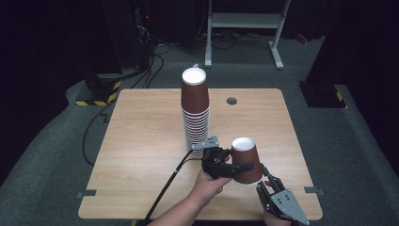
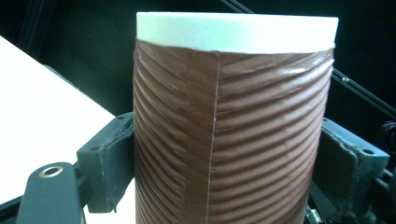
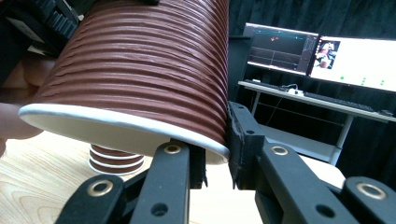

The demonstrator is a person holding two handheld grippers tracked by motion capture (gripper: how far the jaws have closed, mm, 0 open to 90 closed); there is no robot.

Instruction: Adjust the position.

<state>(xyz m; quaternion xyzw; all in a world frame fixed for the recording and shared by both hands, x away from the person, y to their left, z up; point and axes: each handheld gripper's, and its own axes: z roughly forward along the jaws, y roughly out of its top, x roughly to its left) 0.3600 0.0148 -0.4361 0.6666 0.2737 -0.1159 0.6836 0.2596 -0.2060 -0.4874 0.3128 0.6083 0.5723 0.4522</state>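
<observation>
You're clamping the cup (image 1: 246, 161) upside down across its body with the left gripper (image 1: 225, 168), near right of the stack (image 1: 195, 113). The right gripper (image 1: 267, 184) is pinching its rim wall, probably to steady it for a handover.

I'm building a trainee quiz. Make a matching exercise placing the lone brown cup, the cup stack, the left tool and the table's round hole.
1 single brown ribbed paper cup
2 tall stack of brown ribbed paper cups
3 left tool
4 round grey hole

a by the wooden table far edge
b clamped on the cup
c standing mid-table
d held near front edge

Pairs: 1-d, 2-c, 3-b, 4-a
</observation>
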